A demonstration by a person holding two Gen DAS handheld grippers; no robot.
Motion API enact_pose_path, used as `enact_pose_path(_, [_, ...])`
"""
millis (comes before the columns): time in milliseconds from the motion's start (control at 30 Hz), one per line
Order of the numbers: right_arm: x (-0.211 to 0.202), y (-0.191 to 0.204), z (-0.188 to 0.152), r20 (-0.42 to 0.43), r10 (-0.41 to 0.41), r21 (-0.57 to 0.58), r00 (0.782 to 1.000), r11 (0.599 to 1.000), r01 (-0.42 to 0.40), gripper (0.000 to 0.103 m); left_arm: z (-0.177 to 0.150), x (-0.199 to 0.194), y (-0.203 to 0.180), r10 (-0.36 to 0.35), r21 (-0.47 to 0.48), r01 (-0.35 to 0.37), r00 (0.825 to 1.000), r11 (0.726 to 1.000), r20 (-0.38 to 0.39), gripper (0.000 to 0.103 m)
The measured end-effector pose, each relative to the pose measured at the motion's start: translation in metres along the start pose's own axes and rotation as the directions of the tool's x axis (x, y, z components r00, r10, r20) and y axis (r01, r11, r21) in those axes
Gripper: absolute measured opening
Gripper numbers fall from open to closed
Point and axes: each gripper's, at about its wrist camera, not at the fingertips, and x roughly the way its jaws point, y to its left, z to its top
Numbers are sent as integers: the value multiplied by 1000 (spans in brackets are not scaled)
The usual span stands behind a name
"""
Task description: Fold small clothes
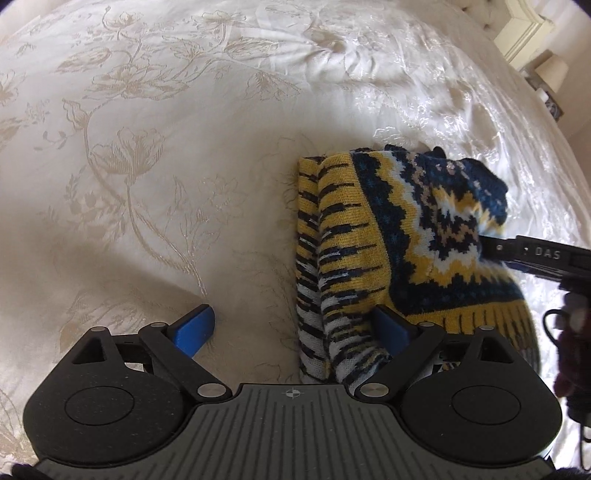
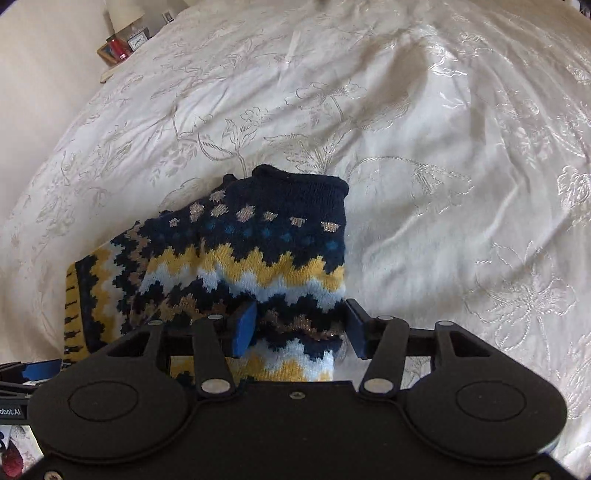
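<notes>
Your left hand-held gripper [image 1: 291, 328] stands wide open over the near left edge of the sweater [image 1: 399, 236]. Its left pad [image 1: 195, 326] is over bare bedspread [image 1: 147, 166] and its right pad [image 1: 391, 328] lies at the knit; nothing is pinched between them.

The sweater, a small navy, yellow and pale blue patterned knit, lies on the bed, already doubled over. A reverse-side flap is turned in along its left edge and the patterned front lies over the rest. Judgement: the fold is well along, perhaps one more fold or a tidy-up left. The right side is bunched and not flat, so expect some smoothing.

Your right hand-held gripper [image 2: 301, 328] is part open and straddles the near right portion of the sweater. Knit lies between its blue pads [image 2: 243, 328], but I cannot tell for certain whether they press on it; it reads as loose rather than clamped.

Surface: a cream bedspread with a woven floral pattern, soft and creased, likely to give under pressure. No other clothes are in view.

Room: in the right wrist view, a bedside stand [image 2: 114, 55] at the far left carries a lamp base, a small clock and something red. In the left wrist view, pale panelled woodwork [image 1: 524, 29] shows at the far right corner.
</notes>
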Motion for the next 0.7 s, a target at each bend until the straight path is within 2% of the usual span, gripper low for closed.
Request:
enact_pose_path(133, [-6,-17,-3,9,65,57,998,996,-66,61,-5,-8,5,-114,-30,113,993,993,-14,90])
enact_pose_path(200, [-11,-30,-7,12,106,108,994,988,-106,69,-12,-10,7,-166,-45,165,985,985,-38,90])
enact_pose_path(333, [-20,-52,-18,26,181,191,983,965,-182,73,-25,-4,7,-226,-72,220,970,973,-93,90])
enact_pose_path(433, [-19,-63,-23,31,251,251,968,935,-250,75,-27,8,9,-269,-128,255,956,958,-114,90])
enact_pose_path(633, [-1,-68,-31,30,397,340,918,859,-382,77,-12,33,5,-379,-193,353,917,916,-125,90])
enact_pose_path(667, [0,-68,-33,36,407,353,913,849,-393,77,-11,36,5,-402,-199,373,907,906,-130,88])
enact_pose_path(700, [0,-68,-35,44,417,363,908,840,-404,77,-10,38,4,-433,-210,402,891,892,-135,76])
